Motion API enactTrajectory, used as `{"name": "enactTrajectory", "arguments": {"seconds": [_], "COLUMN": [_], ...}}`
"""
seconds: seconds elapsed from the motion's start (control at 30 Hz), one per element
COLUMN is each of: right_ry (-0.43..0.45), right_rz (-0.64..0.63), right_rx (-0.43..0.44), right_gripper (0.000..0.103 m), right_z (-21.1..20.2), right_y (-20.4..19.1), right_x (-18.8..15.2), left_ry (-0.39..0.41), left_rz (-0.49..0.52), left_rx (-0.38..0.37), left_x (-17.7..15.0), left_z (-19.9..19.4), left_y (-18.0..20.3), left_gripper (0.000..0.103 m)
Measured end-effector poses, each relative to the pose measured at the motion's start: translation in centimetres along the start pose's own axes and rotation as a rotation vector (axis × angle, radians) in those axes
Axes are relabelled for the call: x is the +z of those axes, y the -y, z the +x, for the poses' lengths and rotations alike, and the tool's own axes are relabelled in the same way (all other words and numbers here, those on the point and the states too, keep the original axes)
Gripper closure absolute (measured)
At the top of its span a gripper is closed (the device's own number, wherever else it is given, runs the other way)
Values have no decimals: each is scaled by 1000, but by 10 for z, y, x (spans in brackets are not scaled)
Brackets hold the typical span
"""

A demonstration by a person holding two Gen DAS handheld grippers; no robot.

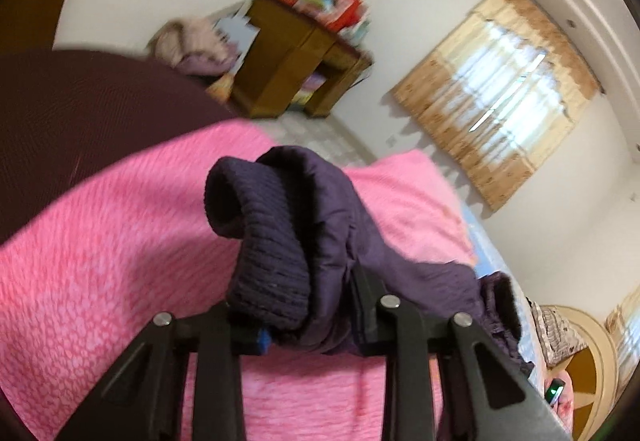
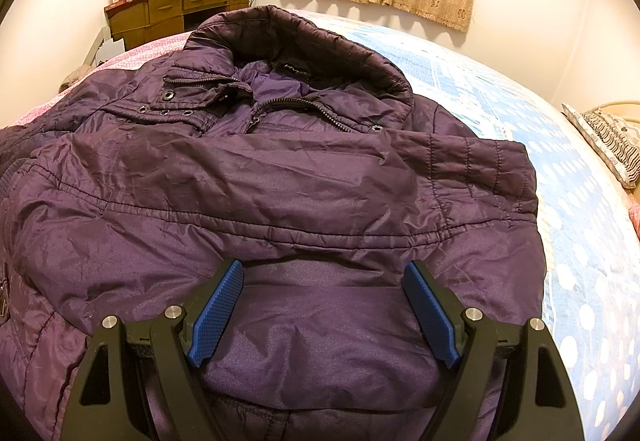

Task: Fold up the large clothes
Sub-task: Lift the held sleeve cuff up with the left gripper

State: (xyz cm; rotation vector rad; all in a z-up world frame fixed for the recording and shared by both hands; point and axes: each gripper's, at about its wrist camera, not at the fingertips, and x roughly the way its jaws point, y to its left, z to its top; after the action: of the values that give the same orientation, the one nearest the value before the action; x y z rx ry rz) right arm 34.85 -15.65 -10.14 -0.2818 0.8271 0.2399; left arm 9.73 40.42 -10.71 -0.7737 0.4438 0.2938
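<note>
While the purple padded jacket [image 2: 280, 177] lies spread across the bed [image 2: 580, 201], the right gripper [image 2: 324, 313] hovers released above its hem, and only the left view shows the left gripper [image 1: 304, 317] clenching the ribbed cuff [image 1: 260, 241].

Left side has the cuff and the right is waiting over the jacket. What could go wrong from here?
1. The left gripper pinches a thick bunch of knit cuff and sleeve; the bulky wad might slip out during the fold.
2. The right gripper is open above the jacket, holding nothing, so the body may drag across the bed.
3. The other sleeve, already folded across the chest, could be pulled askew.
</note>
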Motion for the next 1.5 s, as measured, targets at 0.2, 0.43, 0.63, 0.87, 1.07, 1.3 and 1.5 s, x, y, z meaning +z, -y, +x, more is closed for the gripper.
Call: {"name": "enactTrajectory", "arguments": {"seconds": [0.2, 0.43, 0.63, 0.87, 1.07, 1.3, 1.5], "right_ry": [9, 173, 258, 264, 267, 259, 216], "right_rz": [20, 65, 102, 164, 223, 319, 386], "right_rx": [54, 137, 166, 175, 172, 140, 108], "right_gripper": [20, 20, 20, 20, 20, 20, 20], "right_z": [-15, -86, -126, -141, -148, -145, -131], "right_y": [7, 25, 39, 59, 77, 101, 115], "right_x": [3, 6, -4, -23, -43, -66, -81], "left_ry": [43, 94, 172, 162, 61, -91, -262], "left_rz": [76, 172, 296, 475, 601, 794, 889], "left_rx": [-86, -155, -239, -357, -418, -356, -284], "left_x": [35, 67, 68, 14, -64, -188, -247], "left_z": [-17, -19, -30, -24, 7, 58, 72], "left_y": [47, 112, 191, 283, 334, 375, 381], "left_gripper": [73, 73, 73, 73, 73, 72, 51]}}
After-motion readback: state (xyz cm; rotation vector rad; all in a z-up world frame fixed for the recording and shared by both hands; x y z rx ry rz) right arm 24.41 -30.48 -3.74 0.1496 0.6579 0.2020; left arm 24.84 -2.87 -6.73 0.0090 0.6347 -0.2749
